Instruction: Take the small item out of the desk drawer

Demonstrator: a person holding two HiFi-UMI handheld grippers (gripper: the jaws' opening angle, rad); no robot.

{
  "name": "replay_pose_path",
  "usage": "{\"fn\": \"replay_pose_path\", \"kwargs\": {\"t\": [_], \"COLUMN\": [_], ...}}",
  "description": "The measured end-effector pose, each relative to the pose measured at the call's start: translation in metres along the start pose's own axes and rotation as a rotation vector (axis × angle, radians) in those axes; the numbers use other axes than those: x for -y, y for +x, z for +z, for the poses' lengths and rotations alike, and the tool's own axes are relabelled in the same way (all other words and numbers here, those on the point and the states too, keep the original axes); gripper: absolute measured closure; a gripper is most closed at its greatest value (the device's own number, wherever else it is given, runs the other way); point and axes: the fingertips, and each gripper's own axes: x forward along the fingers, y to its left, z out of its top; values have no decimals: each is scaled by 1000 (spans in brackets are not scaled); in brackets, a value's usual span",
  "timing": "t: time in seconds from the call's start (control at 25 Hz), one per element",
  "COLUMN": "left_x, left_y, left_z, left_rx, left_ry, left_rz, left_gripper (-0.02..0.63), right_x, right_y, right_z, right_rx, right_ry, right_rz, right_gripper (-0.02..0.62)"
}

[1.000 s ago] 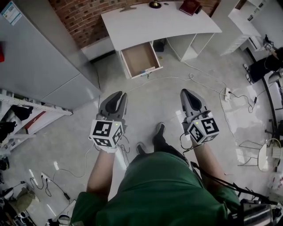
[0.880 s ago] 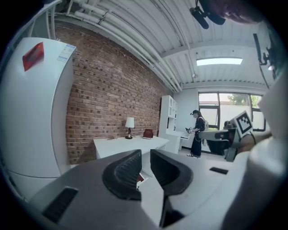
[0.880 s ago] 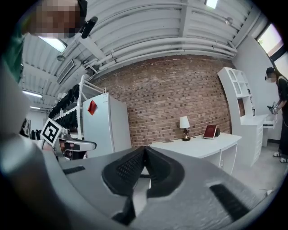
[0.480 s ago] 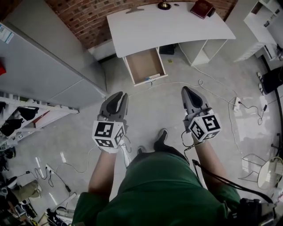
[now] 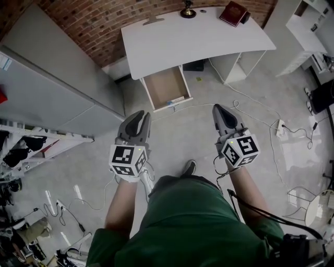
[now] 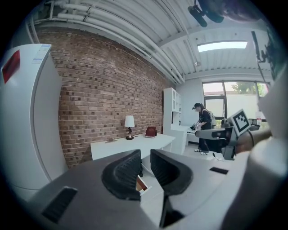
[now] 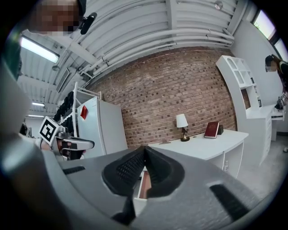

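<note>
The white desk (image 5: 193, 39) stands against the brick wall, and its drawer (image 5: 166, 86) is pulled out towards me. A small blue-and-white item (image 5: 171, 101) lies at the drawer's front edge. Both grippers hover over the floor, well short of the drawer. My left gripper (image 5: 136, 120) is slightly open with nothing in it, and it points at the drawer's left side. My right gripper (image 5: 219, 111) is shut and empty, to the right of the drawer. In the left gripper view the left gripper (image 6: 145, 157) frames the drawer (image 6: 141, 184). In the right gripper view the right gripper (image 7: 145, 150) also shows the drawer (image 7: 143, 187).
A lamp (image 5: 188, 10) and a red book (image 5: 233, 11) sit on the desk. A tall grey cabinet (image 5: 47, 78) stands at the left, next to a rack (image 5: 31, 146). Cables (image 5: 250, 104) and a power strip (image 5: 282, 126) lie on the floor. A person (image 6: 204, 128) stands by the far shelves.
I have stepped forward, and the desk and drawer have shifted in view. Both grippers keep the same pose ahead of my body, and their jaws have not changed.
</note>
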Motion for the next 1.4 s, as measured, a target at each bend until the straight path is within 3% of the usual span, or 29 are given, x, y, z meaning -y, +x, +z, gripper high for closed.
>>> {"fn": "replay_pose_path", "kwargs": {"t": [0.52,0.8,1.08,1.4], "left_x": [0,-4,-26,-92], "left_y": [36,67,110,164], "left_z": [-1,-2,-3,-13], "left_rx": [-9,-23,-27,-71], "left_ry": [-27,-4,-14,-1], "left_rz": [-5,-64,-127,-191], "left_gripper": [551,551,551,551], "right_x": [30,51,66,59], "right_y": [15,26,52,128], "right_z": [0,-2,-3,3], "right_rx": [-31,-41,-60,-77], "right_ry": [-5,7,1,-11], "right_rz": [-10,-72,-135,-171], "right_gripper": [592,592,592,592]}}
